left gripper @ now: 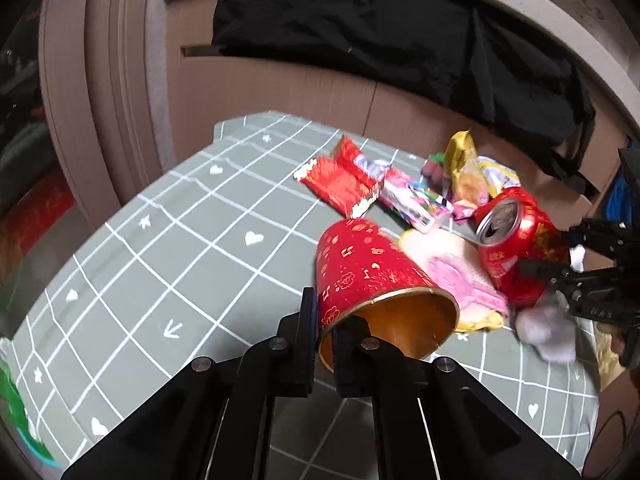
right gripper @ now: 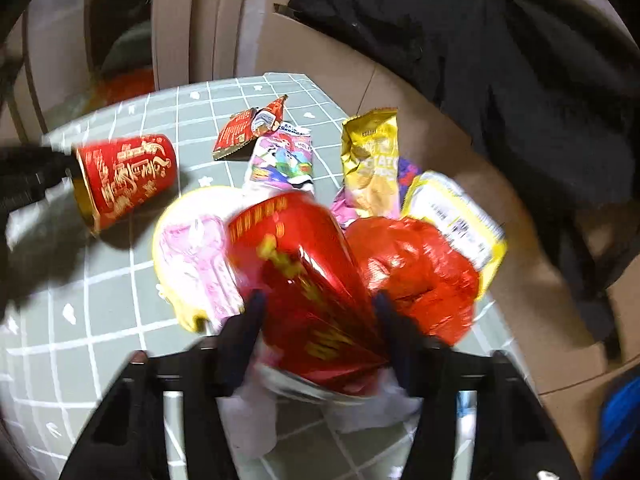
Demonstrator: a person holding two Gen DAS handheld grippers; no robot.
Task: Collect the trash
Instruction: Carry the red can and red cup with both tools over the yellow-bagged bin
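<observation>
So far: my left gripper (left gripper: 322, 334) pinches the red paper cup (left gripper: 372, 276) by its rim; my right gripper (right gripper: 316, 320) straddles the red can (right gripper: 304, 264), contact unclear. Wrappers (right gripper: 370, 160) remain on the table (left gripper: 160, 240), nothing binned.

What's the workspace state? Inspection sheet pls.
Surface: table under grey-green grid cloth.
Job's things: red cup on its side; red can lying in the pile; wrappers; yellow bag; tissue.
Clutter: nothing seen beyond the trash.
Claws: left claw pinches the cup's rim, one finger inside; right claw straddles the can, contact blurred.
Cables: nothing seen.
Surroundings: black cloth over cardboard behind.
</observation>
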